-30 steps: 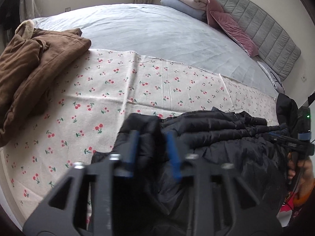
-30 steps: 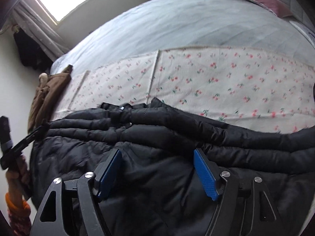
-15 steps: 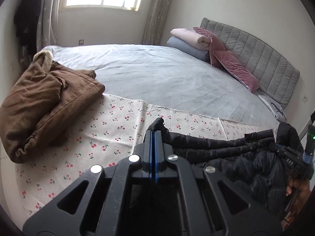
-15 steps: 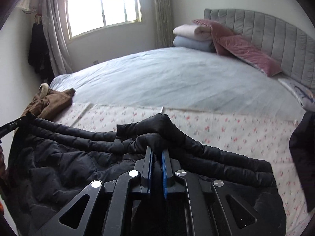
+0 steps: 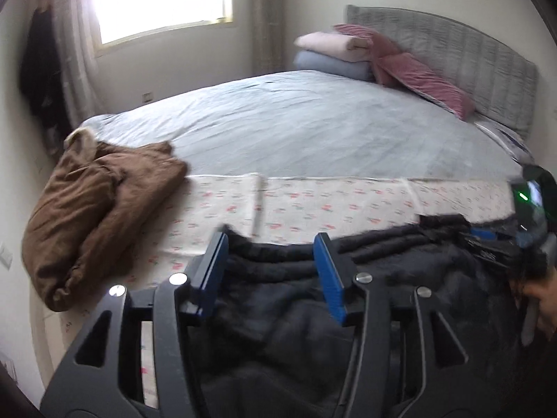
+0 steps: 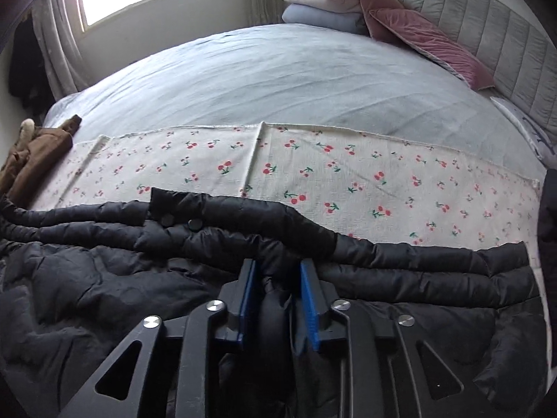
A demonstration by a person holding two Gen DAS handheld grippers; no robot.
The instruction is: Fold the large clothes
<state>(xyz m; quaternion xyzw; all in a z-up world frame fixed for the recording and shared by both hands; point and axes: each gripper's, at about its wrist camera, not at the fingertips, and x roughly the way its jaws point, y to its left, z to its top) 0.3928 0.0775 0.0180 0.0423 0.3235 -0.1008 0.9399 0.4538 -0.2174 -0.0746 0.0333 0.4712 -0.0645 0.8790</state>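
The wide bed with its pale grey-blue cover (image 6: 278, 80) carries everything here, and across its near edge lies a cream cotton cloth printed with red cherries (image 6: 348, 174). On that cloth, along the edge closest to both cameras, the large black quilted puffer jacket (image 6: 104, 278) is spread flat. Its long axis runs side to side across both views, parallel to the bed's edge, with the padded, snap-fastened rim forming its far border against the cherry print. A crumpled brown fleece-lined coat (image 5: 97, 216) sits well apart at the left end of the cloth, and folded pink and blue blankets (image 6: 320, 3) are stacked by the grey headboard.

The left gripper (image 5: 275, 271) hangs just above the jacket's left part, its jaws opening and standing fairly wide, with fabric below but nothing pressed between the blue pads. The right gripper (image 6: 276, 299) is over the jacket's middle-right; its jaws are opening too, at a narrow gap, and a puffed ridge of black fabric still sits between the pads without being visibly squeezed.

Judging by this, the next fold turns on the jacket lying directly ahead of and below both grippers, each nearer its own end.
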